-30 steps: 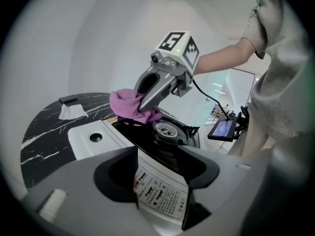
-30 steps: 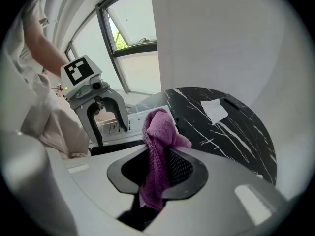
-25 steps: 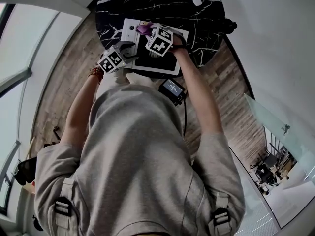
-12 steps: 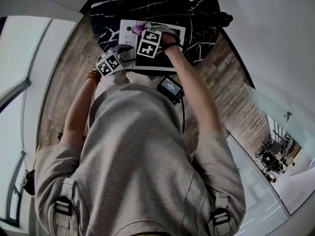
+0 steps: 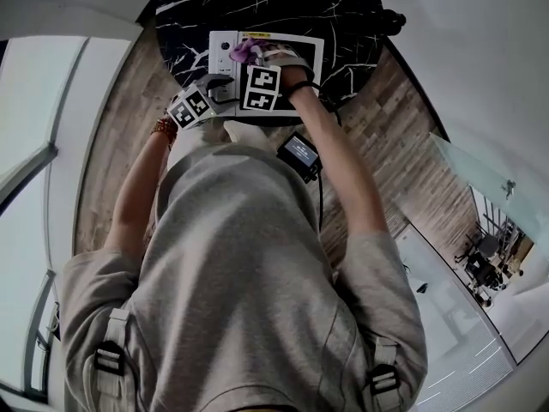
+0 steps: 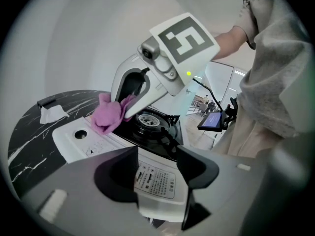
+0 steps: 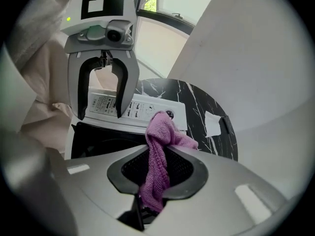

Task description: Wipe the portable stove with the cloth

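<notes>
Pink-purple cloth (image 7: 158,146) is clamped between the fingers of the right gripper (image 7: 160,156), which are drawn nearly together on it. A bunched end sticks out past the tips, and a strip trails back between the pads. In the left gripper view the bunched end is seen resting on the white control panel of the stove (image 6: 74,144), just beside the round dial (image 6: 80,133) and at the edge of the black top where the burner (image 6: 150,123) sits. The right gripper is pointed steeply down at that spot.

The left gripper (image 6: 157,154) is held at the near side of the stove with its fingers well apart. The side panel with its printed label (image 6: 153,179) is seen between them (no grip on it can be made out).

The stove is set near the front edge of a round black table (image 5: 343,33) veined in white, where a scrap of white paper (image 6: 51,113) also lies. A small lit screen (image 5: 300,151) is worn at the person's waist.
</notes>
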